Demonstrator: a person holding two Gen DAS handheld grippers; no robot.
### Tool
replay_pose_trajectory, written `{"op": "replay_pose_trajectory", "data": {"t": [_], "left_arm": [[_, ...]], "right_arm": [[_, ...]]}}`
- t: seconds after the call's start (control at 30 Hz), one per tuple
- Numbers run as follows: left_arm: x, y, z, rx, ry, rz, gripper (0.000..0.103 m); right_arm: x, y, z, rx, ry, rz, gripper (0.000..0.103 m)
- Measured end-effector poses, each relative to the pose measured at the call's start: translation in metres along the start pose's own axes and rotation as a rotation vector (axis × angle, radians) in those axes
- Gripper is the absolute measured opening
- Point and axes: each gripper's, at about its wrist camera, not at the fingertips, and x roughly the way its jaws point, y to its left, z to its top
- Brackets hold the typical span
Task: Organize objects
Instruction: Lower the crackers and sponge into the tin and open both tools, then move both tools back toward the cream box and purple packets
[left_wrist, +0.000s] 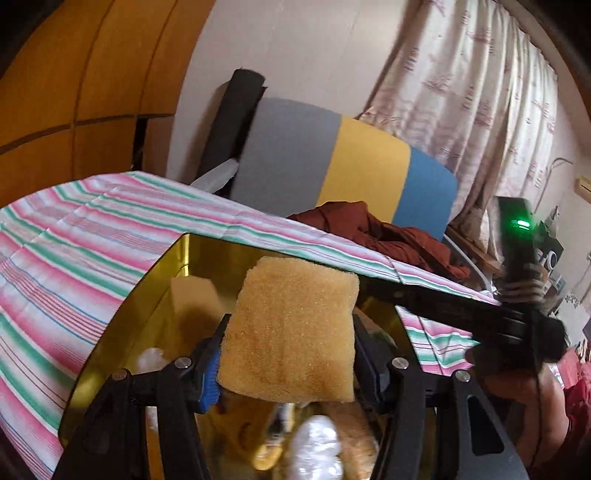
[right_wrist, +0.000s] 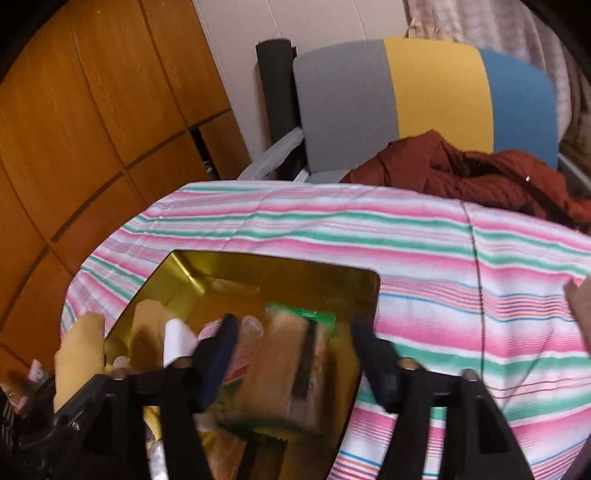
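Striped-cloth table (right_wrist: 424, 258) – gold tin (right_wrist: 258, 269) sits on it

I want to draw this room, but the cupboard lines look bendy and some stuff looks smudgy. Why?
Left wrist view: the fisheye lens bends the orange wooden cupboard; the square yellow sponge looks fairly sharp, the white crinkly plastic below it smeared. Right wrist view: the same bending, and the brown wrapped packet in the shiny gold metal tin is blurred.

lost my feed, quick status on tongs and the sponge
Left tongs shut on sponge over gold tin. Right tongs open, empty, over tin. Nothing blocking.
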Motion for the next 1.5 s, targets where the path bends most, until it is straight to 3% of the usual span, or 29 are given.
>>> {"op": "replay_pose_trajectory", "data": {"t": [0.33, 0.5, 0.67, 0.73, 0.77, 0.97, 1.23, 1.5], "left_arm": [[0.029, 0.016, 0.034, -0.042, 0.024, 0.034, 0.06], [0.055, 0.016, 0.055, -0.024, 0.092, 0.063, 0.06], [0.063, 0.012, 0.06, -0.03, 0.126, 0.1, 0.066], [0.06, 0.013, 0.058, -0.052, 0.122, 0.098, 0.082], [0.06, 0.012, 0.058, -0.056, 0.12, 0.102, 0.086], [0.052, 0.005, 0.057, -0.014, 0.082, 0.171, 0.086], [0.031, -0.033, 0.044, 0.058, 0.058, 0.094, 0.086], [0.024, -0.089, 0.013, 0.156, 0.109, -0.02, 0.086]], "right_arm": [[-0.064, -0.003, -0.046, 0.05, -0.096, 0.074, 0.081], [-0.078, -0.015, -0.065, 0.11, -0.1, 0.099, 0.083], [-0.084, -0.028, -0.076, 0.156, -0.092, 0.1, 0.083], [-0.086, -0.034, -0.079, 0.173, -0.086, 0.101, 0.083], [-0.086, -0.036, -0.08, 0.181, -0.083, 0.102, 0.083], [-0.089, -0.042, -0.083, 0.194, -0.08, 0.11, 0.083], [-0.093, -0.052, -0.093, 0.198, -0.073, 0.094, 0.083], [-0.107, -0.072, -0.099, 0.227, -0.087, 0.062, 0.083]]}}
